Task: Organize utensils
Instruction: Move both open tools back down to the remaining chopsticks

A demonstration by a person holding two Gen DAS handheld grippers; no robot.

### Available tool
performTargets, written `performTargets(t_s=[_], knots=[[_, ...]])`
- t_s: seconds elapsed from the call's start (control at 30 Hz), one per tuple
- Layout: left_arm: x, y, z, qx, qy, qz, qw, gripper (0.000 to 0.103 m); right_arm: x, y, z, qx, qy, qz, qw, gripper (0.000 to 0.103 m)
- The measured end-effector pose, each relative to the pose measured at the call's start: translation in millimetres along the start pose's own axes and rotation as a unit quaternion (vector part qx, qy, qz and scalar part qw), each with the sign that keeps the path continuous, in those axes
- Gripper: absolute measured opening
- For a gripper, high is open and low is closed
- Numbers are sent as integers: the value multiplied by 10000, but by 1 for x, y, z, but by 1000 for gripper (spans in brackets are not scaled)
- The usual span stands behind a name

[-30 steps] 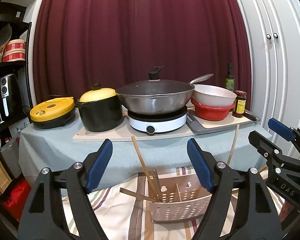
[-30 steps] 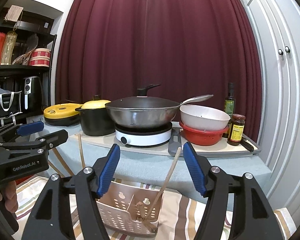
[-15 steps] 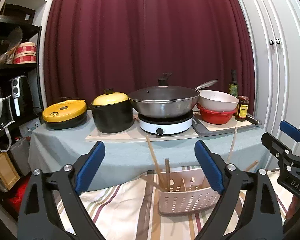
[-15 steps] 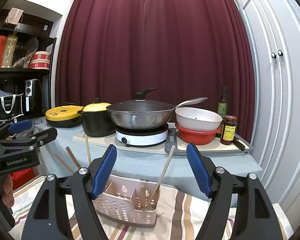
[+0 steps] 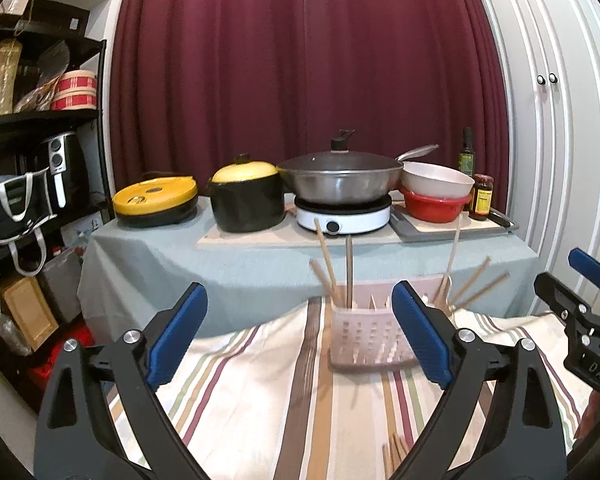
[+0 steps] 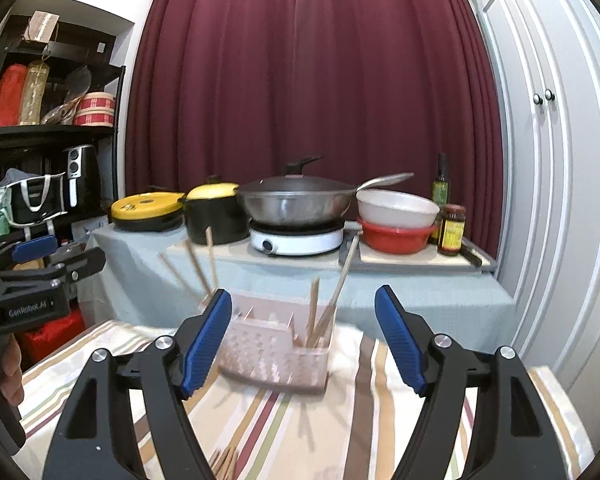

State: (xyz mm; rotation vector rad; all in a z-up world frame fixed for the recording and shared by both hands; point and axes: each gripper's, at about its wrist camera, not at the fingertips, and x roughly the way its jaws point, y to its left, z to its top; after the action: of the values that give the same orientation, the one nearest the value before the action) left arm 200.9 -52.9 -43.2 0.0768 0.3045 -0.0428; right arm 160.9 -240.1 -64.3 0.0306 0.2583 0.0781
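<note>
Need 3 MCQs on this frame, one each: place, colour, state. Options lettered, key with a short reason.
1. Where does the pale perforated plastic utensil caddy stand?
A. on the striped cloth
B. on the grey-blue table beside the hob
C. on the black shelf

2. What colour is the lid of the black round casserole pot?
A. red
B. yellow
C. white

3. How does the right gripper stand?
A. shut on a chopstick
B. shut on the caddy rim
C. open, holding nothing

Key:
1 A: the caddy sits on the striped cloth, in front of the grey-blue table.
2 B: a yellow domed lid tops the black pot.
3 C: its blue pads are spread wide with only the caddy and wooden chopsticks seen beyond them; the left gripper is open too.
</note>
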Motion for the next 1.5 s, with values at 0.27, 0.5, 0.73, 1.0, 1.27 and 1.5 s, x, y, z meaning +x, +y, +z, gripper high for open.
performTargets(t_s=[0.27, 0.5, 0.73, 1.0, 1.27, 1.5], knots=[[-32, 9, -46, -53, 341, 42, 9994, 91, -34, 10, -45, -27, 352, 102, 9993, 72], [-51, 13, -90, -94, 708, 60, 9974, 91, -59, 14, -84, 11, 648, 124, 9978, 72], [-67, 11, -135, -98, 1086, 118, 9940, 91, -78, 19, -130, 81, 1006, 158, 9948, 72], [-75, 11, -175, -87, 1427, 192, 9895, 91, -92, 28, -172, 134, 1341, 271, 9905, 63], [-82, 12, -205, -89, 1669, 197, 9857, 91, -93, 36, -203, 192, 1716, 521, 9836, 50], [-86, 10, -218, -91, 1756, 183, 9842, 91, -91, 48, -217, 45, 1901, 693, 9793, 38]])
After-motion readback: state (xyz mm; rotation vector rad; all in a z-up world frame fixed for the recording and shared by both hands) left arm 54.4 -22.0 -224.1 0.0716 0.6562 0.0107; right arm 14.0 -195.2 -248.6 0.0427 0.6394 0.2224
